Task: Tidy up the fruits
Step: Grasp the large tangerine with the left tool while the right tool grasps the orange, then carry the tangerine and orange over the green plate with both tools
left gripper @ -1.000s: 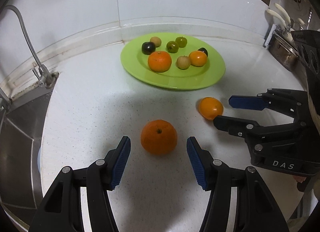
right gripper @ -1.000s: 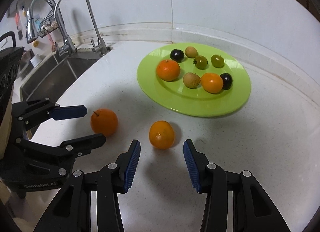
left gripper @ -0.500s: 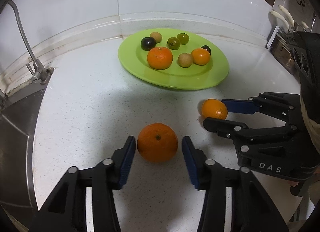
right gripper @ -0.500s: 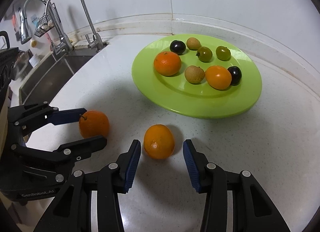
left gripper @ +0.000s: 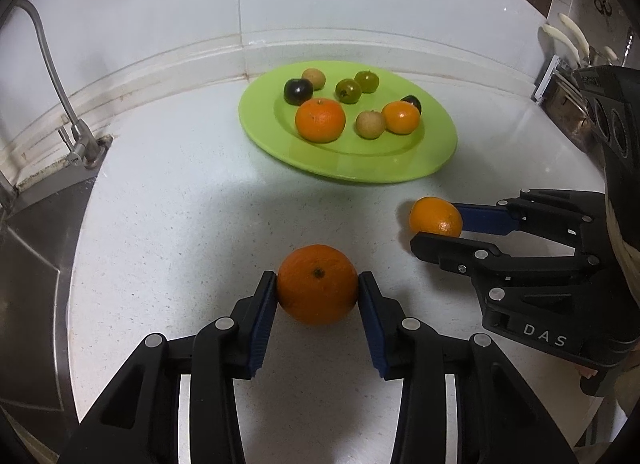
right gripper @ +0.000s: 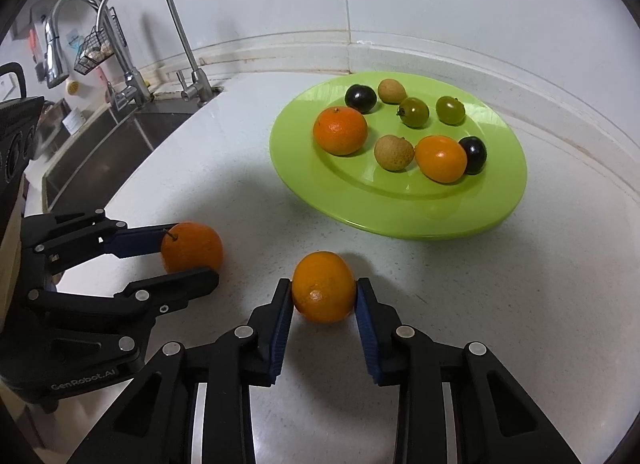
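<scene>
A green plate holds several small fruits: oranges, dark plums, green and tan ones. My left gripper is shut on a large orange that rests on the white counter; it also shows in the right wrist view. My right gripper is shut on a smaller orange on the counter, also seen in the left wrist view. Both oranges lie in front of the plate.
A steel sink with taps lies to the left of the counter. The tiled wall and raised counter edge run behind the plate. A rack with utensils stands at the far right.
Both grippers moved forward around their oranges and closed; the pads now touch the fruit on both sides.
</scene>
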`<state>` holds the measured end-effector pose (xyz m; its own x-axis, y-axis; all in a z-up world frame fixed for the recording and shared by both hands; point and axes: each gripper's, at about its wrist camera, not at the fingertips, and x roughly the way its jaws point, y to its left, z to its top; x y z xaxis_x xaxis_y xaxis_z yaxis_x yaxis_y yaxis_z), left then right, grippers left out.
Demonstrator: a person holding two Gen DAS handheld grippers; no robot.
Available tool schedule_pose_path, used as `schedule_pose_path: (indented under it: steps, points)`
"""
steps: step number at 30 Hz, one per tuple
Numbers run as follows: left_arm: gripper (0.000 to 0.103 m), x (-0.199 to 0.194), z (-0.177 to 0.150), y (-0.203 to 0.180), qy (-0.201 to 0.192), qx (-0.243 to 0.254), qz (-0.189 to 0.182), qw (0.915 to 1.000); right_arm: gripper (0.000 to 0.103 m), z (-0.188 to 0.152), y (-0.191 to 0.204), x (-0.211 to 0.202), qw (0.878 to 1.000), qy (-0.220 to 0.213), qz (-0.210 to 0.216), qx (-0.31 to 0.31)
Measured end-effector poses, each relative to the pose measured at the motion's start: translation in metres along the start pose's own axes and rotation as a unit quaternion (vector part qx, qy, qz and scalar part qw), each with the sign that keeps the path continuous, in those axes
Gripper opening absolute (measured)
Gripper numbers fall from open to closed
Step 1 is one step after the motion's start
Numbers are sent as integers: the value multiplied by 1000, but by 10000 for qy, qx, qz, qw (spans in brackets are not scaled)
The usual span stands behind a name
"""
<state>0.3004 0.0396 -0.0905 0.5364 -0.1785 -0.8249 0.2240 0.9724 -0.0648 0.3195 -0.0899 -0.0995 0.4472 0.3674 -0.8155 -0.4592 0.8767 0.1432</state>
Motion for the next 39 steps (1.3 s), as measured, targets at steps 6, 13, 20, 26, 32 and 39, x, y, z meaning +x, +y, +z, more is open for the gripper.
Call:
schedule_pose_path:
  steps: [6, 13, 20, 26, 32, 39]
  points:
    - [40, -16, 3, -6, -189, 10, -42, 9998, 32, 2, 2, -19, 9998, -199, -17, 26]
    - [40, -40, 7, -11, -486, 36, -78, 9988, 32, 5, 4, -41, 9990, -444, -62, 37]
    - [40, -62, 12, -16, -761, 116, -78, 9970, 32, 7, 9, -67, 9971, -758, -106, 31]
    - [40, -76, 21, -19, -961, 166, -70, 9952, 32, 10, 12, -85, 9950, -984, -173, 28]
    - [40, -88, 34, -24, -1171, 247, -95, 9928, 32, 16, 9, -101, 9923, -1215, -233, 74]
    - [40, -98, 56, -29, -1418, 279, -102, 9895, 32, 29, 2, -117, 9883, -1481, -343, 115]
